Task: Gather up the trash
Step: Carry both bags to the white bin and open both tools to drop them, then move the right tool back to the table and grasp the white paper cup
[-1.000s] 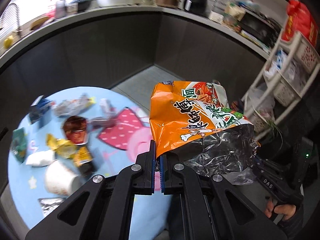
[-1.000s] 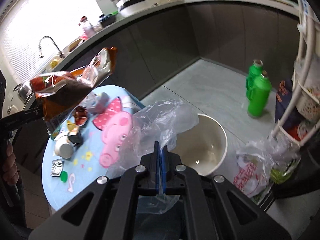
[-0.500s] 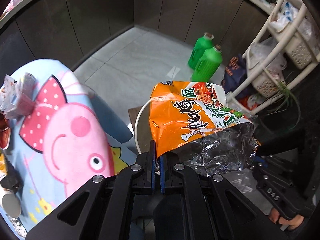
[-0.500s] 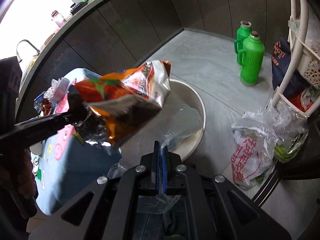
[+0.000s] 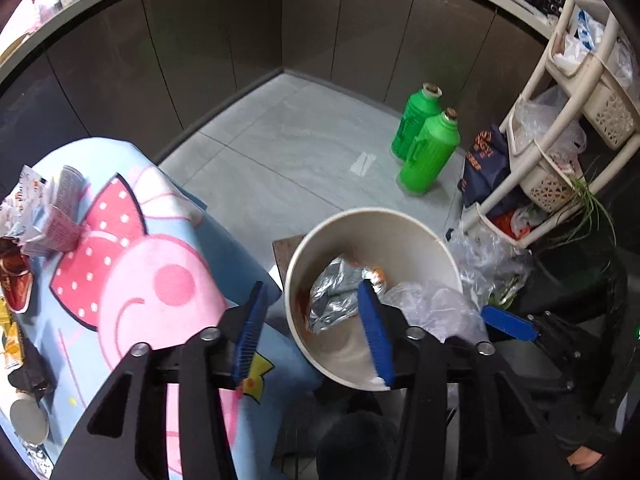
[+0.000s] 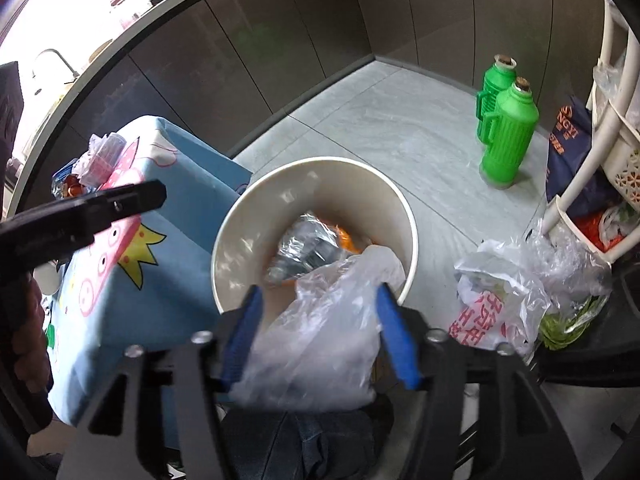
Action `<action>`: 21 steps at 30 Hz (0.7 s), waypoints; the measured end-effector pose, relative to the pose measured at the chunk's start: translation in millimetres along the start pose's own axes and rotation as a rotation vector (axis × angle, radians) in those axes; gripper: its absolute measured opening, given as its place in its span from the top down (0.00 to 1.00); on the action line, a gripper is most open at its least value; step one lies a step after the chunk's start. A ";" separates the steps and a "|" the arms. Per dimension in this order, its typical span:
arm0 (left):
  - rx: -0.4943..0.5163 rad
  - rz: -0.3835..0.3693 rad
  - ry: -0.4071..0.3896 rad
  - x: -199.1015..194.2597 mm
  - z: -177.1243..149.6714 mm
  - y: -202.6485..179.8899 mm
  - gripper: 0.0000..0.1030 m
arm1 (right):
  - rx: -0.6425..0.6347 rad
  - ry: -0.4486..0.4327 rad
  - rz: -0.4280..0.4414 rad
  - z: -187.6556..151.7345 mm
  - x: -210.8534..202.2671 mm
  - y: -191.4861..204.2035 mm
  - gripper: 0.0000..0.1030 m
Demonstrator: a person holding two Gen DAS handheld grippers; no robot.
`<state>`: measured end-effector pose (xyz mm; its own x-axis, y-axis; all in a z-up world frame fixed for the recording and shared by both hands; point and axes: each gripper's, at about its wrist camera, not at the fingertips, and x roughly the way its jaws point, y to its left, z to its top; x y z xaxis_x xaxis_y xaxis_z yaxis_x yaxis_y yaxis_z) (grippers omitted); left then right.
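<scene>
A cream round bin [image 5: 404, 228] [image 6: 256, 208] stands on the floor beside the table. The orange and silver snack bag [image 5: 334, 292] [image 6: 308, 246] lies inside it. My left gripper [image 5: 314, 330] is open and empty above the bin's near rim. My right gripper [image 6: 318, 328] is open; a clear plastic bag [image 6: 320, 336] hangs loose between its fingers and over the bin's rim. That bag also shows in the left wrist view [image 5: 436, 306]. Several wrappers [image 5: 44, 216] and a paper cup [image 5: 28, 420] lie on the table.
The round table has a blue cartoon-pig cloth [image 5: 160, 292] [image 6: 120, 280]. Two green bottles [image 5: 428, 148] [image 6: 504, 128] stand on the grey floor. A white basket rack [image 5: 560, 128] and plastic bags [image 6: 520, 296] stand at the right. Dark cabinets run behind.
Both grippers have opened. The snack bag has dropped from my left gripper into the bin. The clear plastic bag is released from my right gripper's grip.
</scene>
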<state>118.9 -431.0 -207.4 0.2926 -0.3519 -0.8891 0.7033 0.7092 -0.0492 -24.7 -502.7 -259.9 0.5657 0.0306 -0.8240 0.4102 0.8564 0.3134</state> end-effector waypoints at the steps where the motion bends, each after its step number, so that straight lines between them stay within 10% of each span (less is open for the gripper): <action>1: -0.004 -0.001 -0.012 -5.1 -0.8 2.6 0.49 | -0.007 -0.003 -0.002 -0.4 -1.3 1.2 0.32; 11: -0.082 0.056 -0.178 -71.5 -9.0 25.6 0.09 | -0.027 -0.037 -0.005 -2.4 -32.2 17.0 0.05; 21: -0.237 0.085 -0.262 -171.3 -58.3 84.2 0.08 | -0.132 -0.118 0.080 -4.6 -88.7 82.3 0.03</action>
<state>90.2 -275.3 -85.8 0.5213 -0.4083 -0.7494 0.5089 0.8536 -0.1111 -44.4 -432.5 -163.2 0.6759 0.0472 -0.7355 0.2675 0.9142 0.3044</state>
